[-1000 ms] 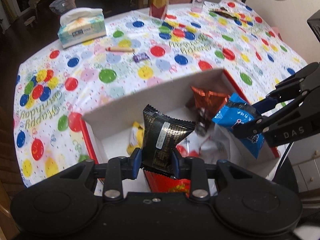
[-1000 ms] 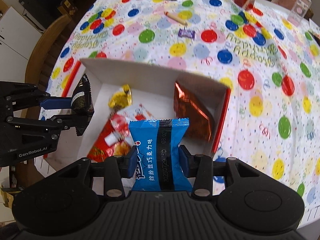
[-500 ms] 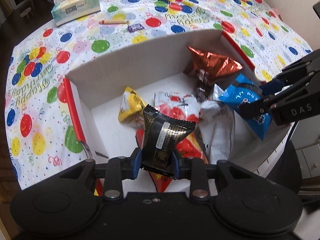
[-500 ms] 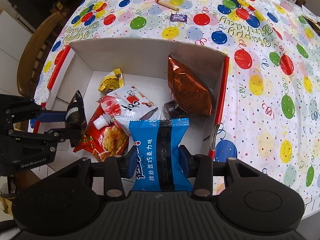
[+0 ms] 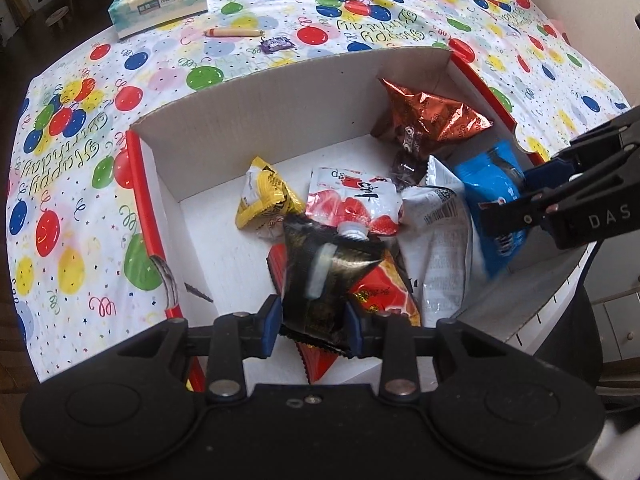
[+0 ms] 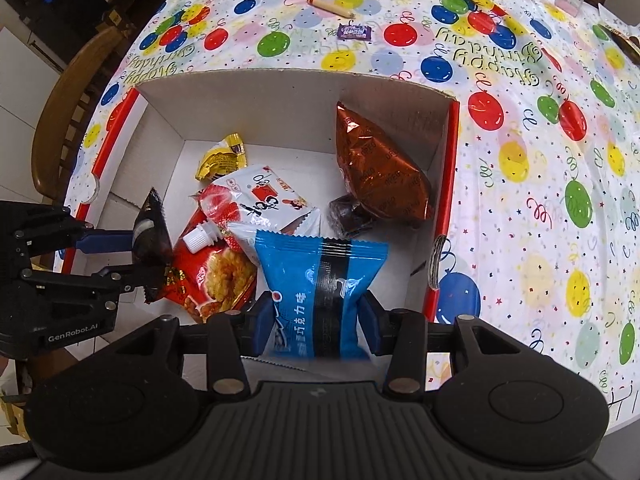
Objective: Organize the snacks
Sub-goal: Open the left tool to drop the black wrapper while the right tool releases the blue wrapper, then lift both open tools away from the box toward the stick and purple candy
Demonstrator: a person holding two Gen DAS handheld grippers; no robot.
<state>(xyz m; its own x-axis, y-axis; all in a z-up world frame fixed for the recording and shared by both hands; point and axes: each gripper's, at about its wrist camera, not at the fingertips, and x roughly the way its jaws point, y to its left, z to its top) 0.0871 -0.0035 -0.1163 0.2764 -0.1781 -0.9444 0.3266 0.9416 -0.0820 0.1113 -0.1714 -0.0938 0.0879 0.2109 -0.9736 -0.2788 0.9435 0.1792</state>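
Now, key relation: both held packets hang over the near half of the open cardboard box (image 6: 296, 92), so each drop is straight down, no reach needed.
Left gripper (image 5: 312, 320): pinching a black snack packet (image 5: 324, 276) at its lower end; packet blurred in the left wrist view.
Black packet axis: long axis runs from the fingers toward the far wall, tilted up; it sits above the red snack bag (image 6: 212, 276).
Right gripper (image 6: 316, 320): pinching a blue chocolate-pie packet (image 6: 320, 280) across its width.
Blue packet axis: long axis points away from the fingers, toward the far wall, sealed edge far.
Beneath blue packet: white packet (image 5: 440, 240), near-right box corner.
Nearer arm: each is already over its own side.
Loose on tablecloth: purple candy (image 6: 354, 32), well apart from the box, far side.
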